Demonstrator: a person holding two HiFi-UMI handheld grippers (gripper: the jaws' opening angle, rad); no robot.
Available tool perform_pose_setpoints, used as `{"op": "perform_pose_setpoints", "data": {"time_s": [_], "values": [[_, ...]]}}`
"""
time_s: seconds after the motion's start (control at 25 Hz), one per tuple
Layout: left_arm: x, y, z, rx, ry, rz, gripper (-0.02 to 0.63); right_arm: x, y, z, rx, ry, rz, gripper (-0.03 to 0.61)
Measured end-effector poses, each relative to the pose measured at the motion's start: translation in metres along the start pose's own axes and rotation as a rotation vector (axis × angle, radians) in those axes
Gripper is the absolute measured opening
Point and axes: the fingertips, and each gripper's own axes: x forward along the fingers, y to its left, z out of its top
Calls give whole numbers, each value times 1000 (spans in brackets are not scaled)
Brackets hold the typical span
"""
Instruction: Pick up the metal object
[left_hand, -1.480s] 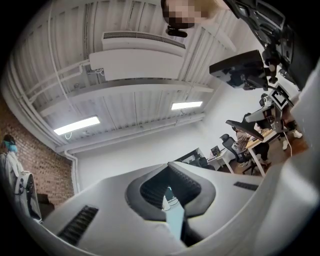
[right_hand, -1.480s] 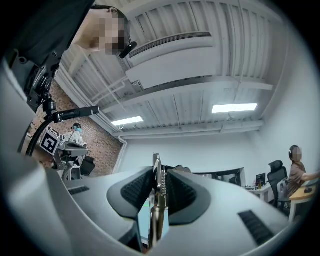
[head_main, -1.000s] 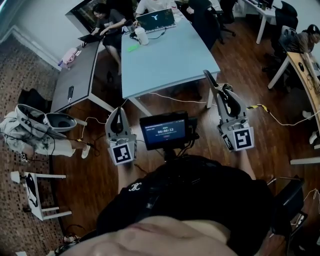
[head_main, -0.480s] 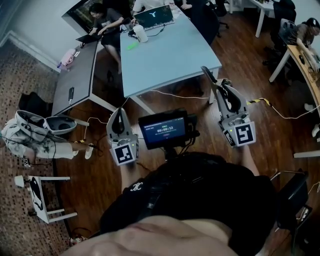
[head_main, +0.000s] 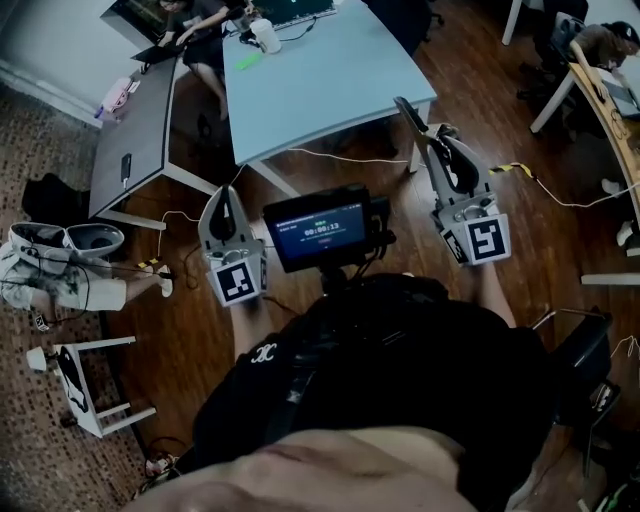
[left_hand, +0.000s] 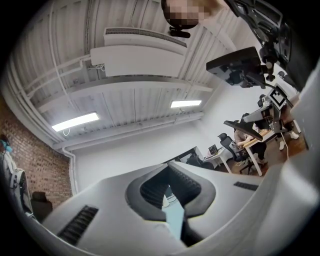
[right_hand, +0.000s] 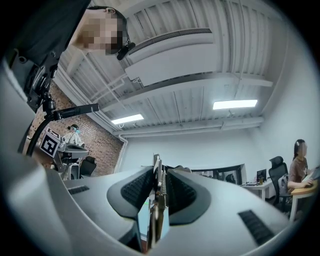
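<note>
Above the wooden floor (head_main: 200, 340), a little before the near corner of the light blue table (head_main: 330, 90), the person holds two grippers in the air. A small screen (head_main: 322, 230) is mounted between them at the chest.

The left gripper (left_hand: 168, 166) has its jaws brought together at the tips, and I see nothing between its pads. The right gripper (right_hand: 160, 171) is closed on the metal object (right_hand: 157, 192). This is a thin flat piece that stands on its edge between the two ribbed pads, and its top end comes out a little past the jaw tips. So the task's thing is not on any table; it is off every surface, in the right gripper only.

In my judgement the pick is nearly complete and the step in hand is to carry the piece safely. For this it is better to press evenly on the two flat faces, without twisting the wrist. Such a thin piece may slide down or turn between the pads. The empty left gripper should remain apart from it.

The lower end of the piece is hidden deep between the jaws. What kind of object it is, I cannot tell; one edge looks toothed or coiled. In the head view it is too dark and small to separate from the jaws.
</note>
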Motion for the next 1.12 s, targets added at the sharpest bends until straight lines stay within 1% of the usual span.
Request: {"op": "perform_pose_setpoints", "data": {"time_s": [0.16, 0.44, 0.6, 1.12], "values": [[3, 0, 0, 3, -27, 0, 9, 1, -2, 6, -7, -24, -13, 58], [2, -4, 3, -25, -7, -7, 9, -1, -1, 6, -17, -16, -10, 58], [1, -2, -1, -2, -15, -2, 9, 0, -3, 5, -10, -11, -12, 58], [-2, 1, -1, 1, -8, 14, 9, 5, -2, 5, -5, -15, 6, 58]]}}
